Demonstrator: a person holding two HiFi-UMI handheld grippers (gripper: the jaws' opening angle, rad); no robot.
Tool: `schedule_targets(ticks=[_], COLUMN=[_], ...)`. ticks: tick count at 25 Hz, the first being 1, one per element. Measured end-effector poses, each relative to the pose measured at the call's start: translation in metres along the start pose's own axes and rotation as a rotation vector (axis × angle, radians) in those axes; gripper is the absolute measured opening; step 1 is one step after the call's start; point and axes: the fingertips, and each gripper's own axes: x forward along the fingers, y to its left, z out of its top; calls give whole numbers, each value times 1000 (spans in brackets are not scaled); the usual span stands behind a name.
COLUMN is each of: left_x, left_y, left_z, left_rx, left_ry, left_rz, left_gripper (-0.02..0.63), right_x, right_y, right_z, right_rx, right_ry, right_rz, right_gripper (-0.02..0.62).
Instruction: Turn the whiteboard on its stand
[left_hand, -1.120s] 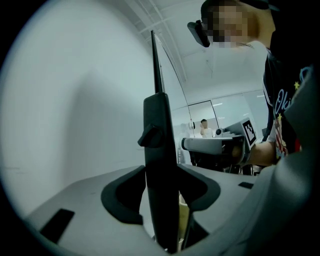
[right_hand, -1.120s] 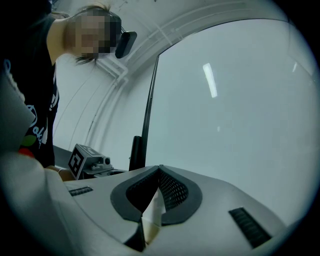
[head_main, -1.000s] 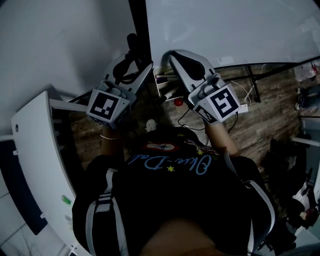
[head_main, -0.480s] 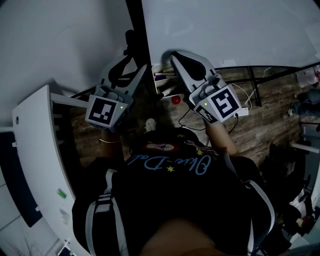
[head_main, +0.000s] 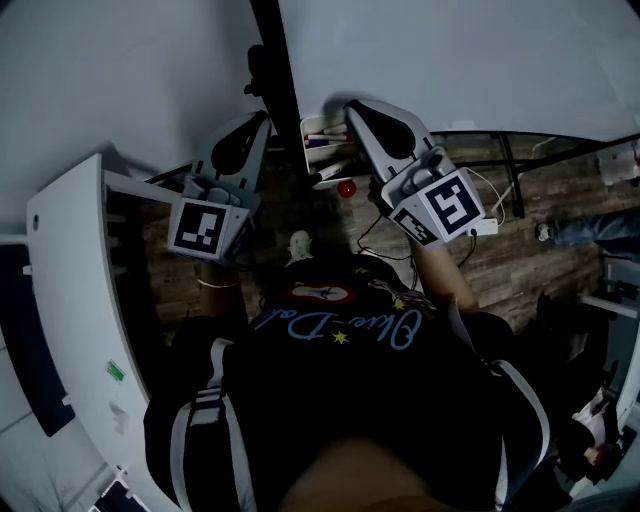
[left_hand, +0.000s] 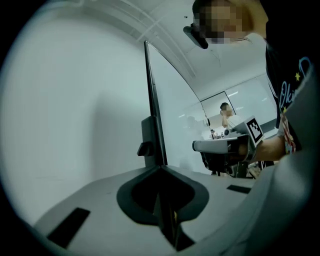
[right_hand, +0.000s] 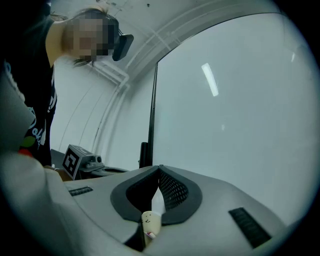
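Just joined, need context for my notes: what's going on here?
A person faces the whiteboard with a gripper in each hand. The left gripper has just been closing its jaws, with nothing visibly between them and its tip at the board's dark edge. The right gripper is shut on a small pale object and points at the board's face.

White whiteboard (head_main: 450, 60); stand (head_main: 272, 40) seemingly black.

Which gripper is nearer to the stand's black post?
Left. The left gripper, its jaws just closed on nothing visible, is beside the black post; the right gripper is farther right, at the whiteboard.
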Motion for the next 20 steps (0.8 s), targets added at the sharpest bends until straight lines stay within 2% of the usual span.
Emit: schedule_targets(ticks=[6, 20], left_x=[-2, 8], left_y=[-9, -32], left_z=[6, 12], left_rx=[11, 19], left_ry=[-4, -15], left_rz=[2, -51], left_gripper=[20, 20], right_x=[-8, -25], right_y=[2, -6], right_z=[4, 8], right_rx=[-8, -37], right_ry=[-2, 6], right_rz=[2, -27], right_gripper=[35, 34])
